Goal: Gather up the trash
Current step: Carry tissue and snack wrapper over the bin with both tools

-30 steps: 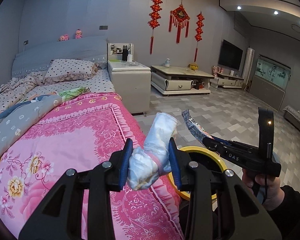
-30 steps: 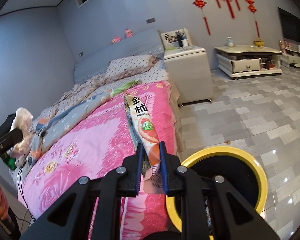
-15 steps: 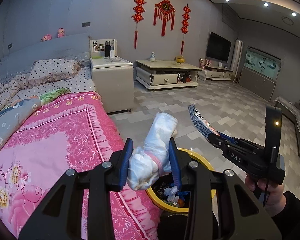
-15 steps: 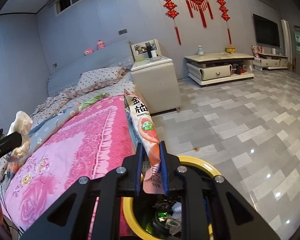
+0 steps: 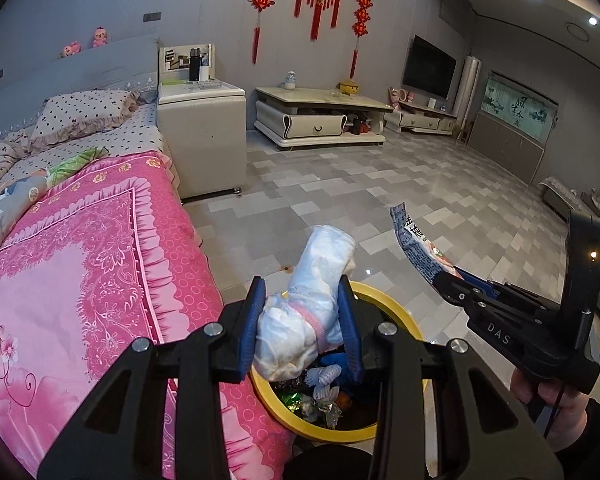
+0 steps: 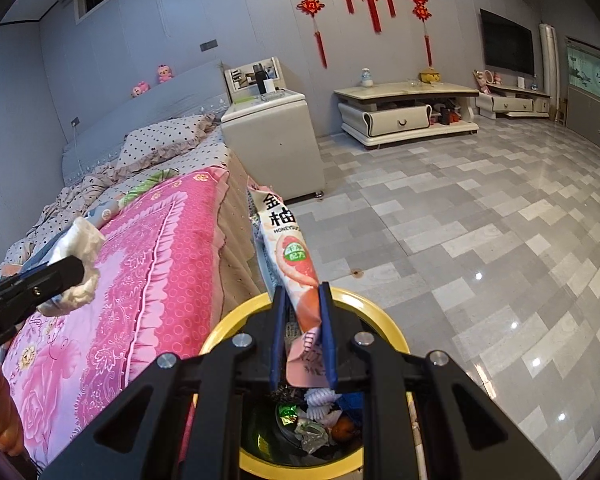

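Left gripper (image 5: 302, 322): I hold a crumpled white wad (image 5: 308, 312).
Right gripper (image 6: 303, 334): I pinch a pomelo wrapper (image 6: 296, 264).
Progress: both poised over part-filled yellow-rimmed bin (image 6: 392, 330); release remains.

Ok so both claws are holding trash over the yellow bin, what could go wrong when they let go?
1. The long snack wrapper sticks far out past the right claw toward the floor side; released flat, it may catch the yellow bin rim and tip out.
2. The crumpled white wad in the left claw sits near the bin's bed-side edge, so it could land on the pink bedspread.
3. The bin already holds trash, so light pieces might bounce off.
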{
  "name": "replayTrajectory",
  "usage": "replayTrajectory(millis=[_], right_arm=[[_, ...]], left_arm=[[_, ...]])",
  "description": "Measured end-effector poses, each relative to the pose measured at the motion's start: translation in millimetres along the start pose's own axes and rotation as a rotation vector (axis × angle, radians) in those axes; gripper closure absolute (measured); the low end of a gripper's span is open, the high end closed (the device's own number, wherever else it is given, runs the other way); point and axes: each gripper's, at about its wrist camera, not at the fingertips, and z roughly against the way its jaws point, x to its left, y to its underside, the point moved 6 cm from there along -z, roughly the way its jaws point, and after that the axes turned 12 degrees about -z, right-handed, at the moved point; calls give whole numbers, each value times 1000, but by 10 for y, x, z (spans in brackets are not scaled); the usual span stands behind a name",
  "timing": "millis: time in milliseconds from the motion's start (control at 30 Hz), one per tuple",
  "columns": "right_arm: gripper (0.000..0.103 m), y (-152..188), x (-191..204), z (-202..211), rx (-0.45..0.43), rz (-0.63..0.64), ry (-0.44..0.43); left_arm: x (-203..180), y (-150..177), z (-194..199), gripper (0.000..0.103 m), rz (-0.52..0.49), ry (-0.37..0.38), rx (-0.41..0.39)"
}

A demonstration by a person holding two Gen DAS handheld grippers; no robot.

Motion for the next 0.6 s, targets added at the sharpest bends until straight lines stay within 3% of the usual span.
replayTrajectory(millis=[600], right_arm=[[88,231,-174,-419,119,-2,47]], left_arm=[[0,407,-863,69,36,17,142]])
